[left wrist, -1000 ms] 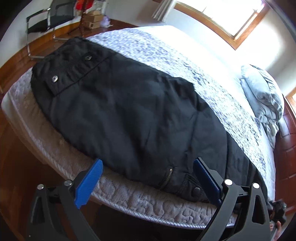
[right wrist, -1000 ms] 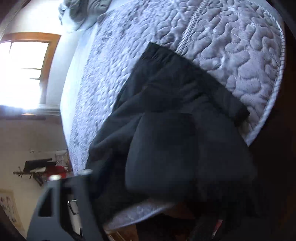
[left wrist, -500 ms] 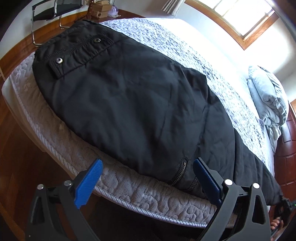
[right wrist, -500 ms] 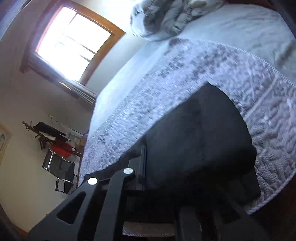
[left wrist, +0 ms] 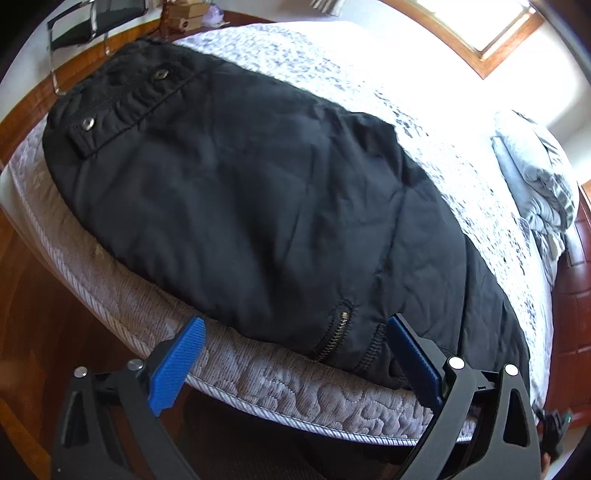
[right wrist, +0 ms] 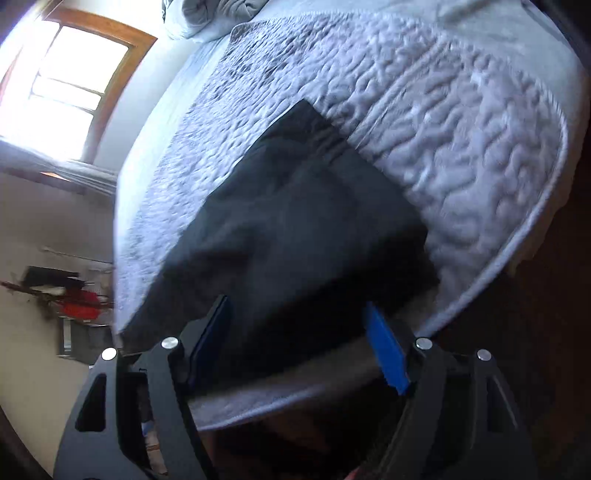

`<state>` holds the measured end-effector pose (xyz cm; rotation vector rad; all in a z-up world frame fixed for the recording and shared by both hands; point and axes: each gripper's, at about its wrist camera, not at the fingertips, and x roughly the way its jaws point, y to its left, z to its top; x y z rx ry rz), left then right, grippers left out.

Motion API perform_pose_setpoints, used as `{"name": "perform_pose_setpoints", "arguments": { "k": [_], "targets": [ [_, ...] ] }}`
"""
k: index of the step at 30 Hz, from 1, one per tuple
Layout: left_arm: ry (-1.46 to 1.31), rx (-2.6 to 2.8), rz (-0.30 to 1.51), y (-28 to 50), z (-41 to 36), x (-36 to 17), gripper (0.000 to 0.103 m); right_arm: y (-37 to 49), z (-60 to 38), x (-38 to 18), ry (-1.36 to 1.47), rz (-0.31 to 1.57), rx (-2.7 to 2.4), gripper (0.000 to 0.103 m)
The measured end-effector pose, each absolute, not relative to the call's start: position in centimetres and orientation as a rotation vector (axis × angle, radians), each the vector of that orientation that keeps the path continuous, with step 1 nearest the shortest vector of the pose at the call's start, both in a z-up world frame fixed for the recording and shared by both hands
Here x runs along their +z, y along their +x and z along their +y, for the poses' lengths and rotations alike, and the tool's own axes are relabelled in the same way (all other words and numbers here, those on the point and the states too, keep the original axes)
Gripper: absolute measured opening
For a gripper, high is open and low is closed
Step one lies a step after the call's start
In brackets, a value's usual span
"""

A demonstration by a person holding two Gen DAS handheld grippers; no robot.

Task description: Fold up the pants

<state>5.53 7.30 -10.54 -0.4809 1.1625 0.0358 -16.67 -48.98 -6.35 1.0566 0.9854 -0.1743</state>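
Note:
Black pants point(left wrist: 258, 206) lie spread along the near edge of a quilted grey mattress point(left wrist: 295, 387), waistband with metal snaps at the far left. My left gripper point(left wrist: 295, 325) hovers open over the mattress edge, and a zipped pocket point(left wrist: 334, 332) lies between its blue pads without touching them. In the right wrist view, the leg end of the pants point(right wrist: 303, 221) rests on the mattress point(right wrist: 461, 140). My right gripper point(right wrist: 295, 304) is opening around the near fabric edge, and its pads point(right wrist: 384, 347) stand clear of the cloth.
A bundle of grey bedding point(left wrist: 535, 173) sits at the head of the bed. A wood-framed window point(right wrist: 70, 81) is behind. A chair point(left wrist: 92, 22) and boxes stand on the wooden floor point(left wrist: 40, 325) beyond the foot. A rack with red clothing point(right wrist: 77, 306) is by the wall.
The right gripper, which was closed over the dark fabric, now stands open and the leg end lies flat on the mattress. The left view has tilted slightly, with its jaws still wide.

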Motion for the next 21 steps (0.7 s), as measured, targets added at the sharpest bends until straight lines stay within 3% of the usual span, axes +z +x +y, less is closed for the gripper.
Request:
{"name": "perform_pose_setpoints", "arguments": {
  "k": [2, 8, 10, 12, 14, 21],
  "targets": [
    [-0.511, 0.054, 1.168, 5.6, 7.7, -11.0, 0.099, -17.3, -48.5, -7.3, 1.162, 1.004, -0.114, 0.073],
    [-0.566, 0.062, 1.188, 5.4, 8.0, -12.0, 0.099, -15.8, -47.4, -9.7, 1.298, 0.994, -0.122, 0.060],
    [-0.563, 0.054, 1.182, 5.1, 8.0, -11.9, 0.099, -15.1, -48.1, -10.1, 1.308, 0.967, -0.149, 0.050],
    [-0.567, 0.056, 1.176, 4.9, 8.2, -11.8, 0.099, -14.1, -48.7, -10.2, 1.261, 0.971, -0.178, 0.025],
    [-0.575, 0.053, 1.183, 4.8, 8.3, -11.9, 0.099, -13.8, -49.0, -10.1, 1.241, 0.986, -0.210, 0.009],
    [-0.570, 0.055, 1.195, 4.7, 8.5, -12.0, 0.099, -16.2, -48.5, -9.3, 1.177, 1.017, -0.235, 0.005]
  ]
}}
